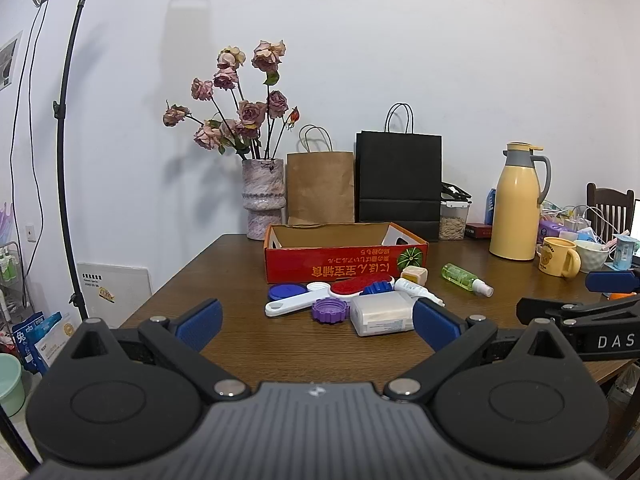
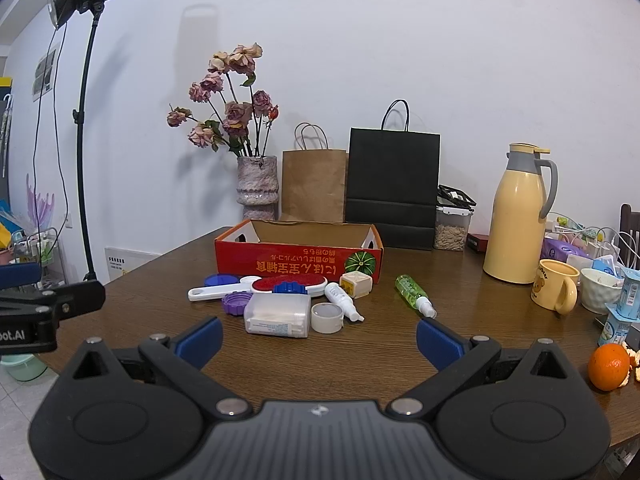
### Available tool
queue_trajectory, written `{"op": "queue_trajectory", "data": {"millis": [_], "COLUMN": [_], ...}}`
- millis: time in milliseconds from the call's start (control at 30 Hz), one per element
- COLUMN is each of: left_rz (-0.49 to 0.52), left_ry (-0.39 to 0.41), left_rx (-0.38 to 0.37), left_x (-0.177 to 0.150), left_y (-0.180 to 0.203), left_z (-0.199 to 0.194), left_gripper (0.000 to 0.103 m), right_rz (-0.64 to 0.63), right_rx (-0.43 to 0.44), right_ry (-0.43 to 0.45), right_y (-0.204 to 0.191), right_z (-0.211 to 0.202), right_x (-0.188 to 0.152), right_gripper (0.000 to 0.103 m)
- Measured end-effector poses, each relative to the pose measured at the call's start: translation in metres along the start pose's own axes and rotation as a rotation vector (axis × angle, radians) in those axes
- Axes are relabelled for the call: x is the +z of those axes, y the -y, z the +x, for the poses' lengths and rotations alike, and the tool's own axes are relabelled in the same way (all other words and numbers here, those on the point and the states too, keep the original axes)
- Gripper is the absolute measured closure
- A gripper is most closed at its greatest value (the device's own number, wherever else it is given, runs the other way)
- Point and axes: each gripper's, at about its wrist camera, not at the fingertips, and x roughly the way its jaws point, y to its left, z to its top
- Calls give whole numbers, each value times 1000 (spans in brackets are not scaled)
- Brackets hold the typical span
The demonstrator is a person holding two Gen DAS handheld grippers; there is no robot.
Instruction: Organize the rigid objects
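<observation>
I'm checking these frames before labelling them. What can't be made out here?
- Floor of the red cardboard box: both views, hidden by its front wall.
- Small print on the translucent white plastic case: too small.
- Right gripper and left gripper, both open: partly cut off in the other's view.

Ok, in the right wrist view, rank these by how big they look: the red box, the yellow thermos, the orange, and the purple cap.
Largest to smallest:
1. red box
2. yellow thermos
3. orange, though it sits nearer the camera
4. purple cap
</observation>
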Motion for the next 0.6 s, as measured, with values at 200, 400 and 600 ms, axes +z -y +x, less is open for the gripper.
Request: {"op": "queue_trajectory", "data": {"millis": [200,400,600], "left_rz": [-1,-15,-26], "left_ry": [-6,-17,-36], "left_rx": [-2,-2,-3], "left_x": [0,-1,-1], "left_y": [1,-1,-6], "left_z": [2,13,30], "left_gripper": [0,0,0], "right_rz": [4,4,8], "right_rx": [1,0,18], "right_ry": [-4,-11,-7], "right_y": [1,7,13], "right_z": [2,9,19], "right_x": [0,1,4], "right_gripper": [0,0,0]}}
